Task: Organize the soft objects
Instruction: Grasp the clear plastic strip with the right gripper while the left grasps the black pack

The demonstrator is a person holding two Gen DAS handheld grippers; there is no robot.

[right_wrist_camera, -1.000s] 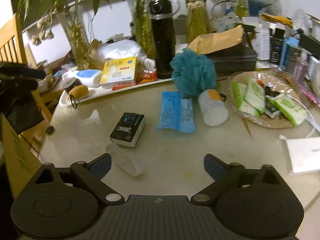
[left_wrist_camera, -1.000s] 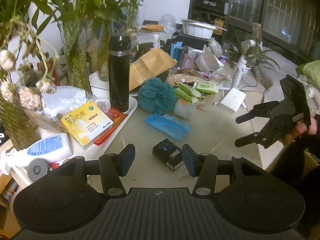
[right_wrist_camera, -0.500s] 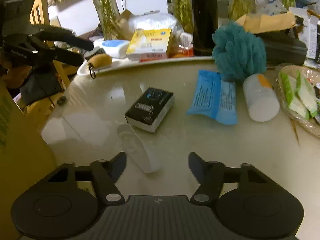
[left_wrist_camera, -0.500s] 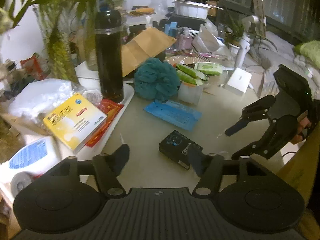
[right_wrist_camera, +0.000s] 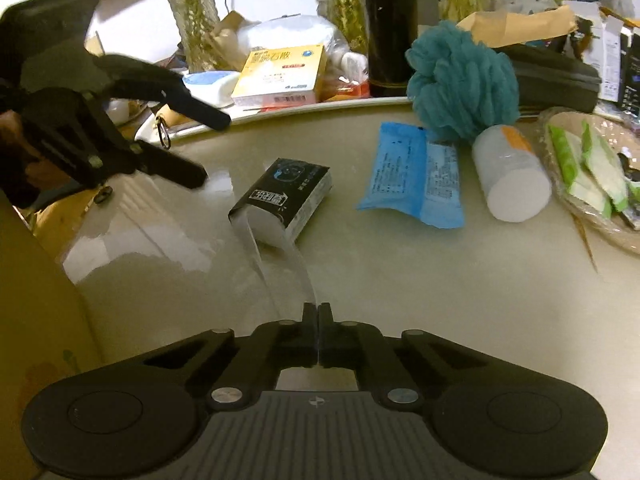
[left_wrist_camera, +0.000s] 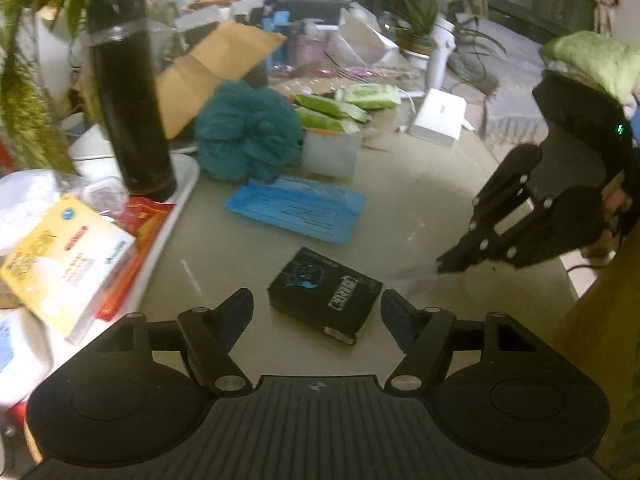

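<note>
Two claws work a cluttered desk at the same moment. The right claw has just been closing and now sits fully together, its pads pinching the near end of a clear plastic strip that trails across the desk surface to a black pack, which looks like pocket tissues with the white contents showing at its open end. The left claw has just been opening; its jaws stand apart on either side of that same black pack, which lies flat between them without either pad touching it.

Beyond the pack lie a blue soft packet, a white cylindrical container on its side with an orange mark, and a teal bath pouf resting against a tall black flask. Green and white wipe packets sit on a woven tray at the right. A yellow box and plant vases crowd the back edge. At the near left edge a brown cardboard wall, possibly a box, stands beside the desk.

Judging by the layout, the sorting has barely begun: every soft item stays scattered on the desk, none gathered in one place. The pack appears to be the first to be handled, with pouf, blue packet and wipes left to place.
</note>
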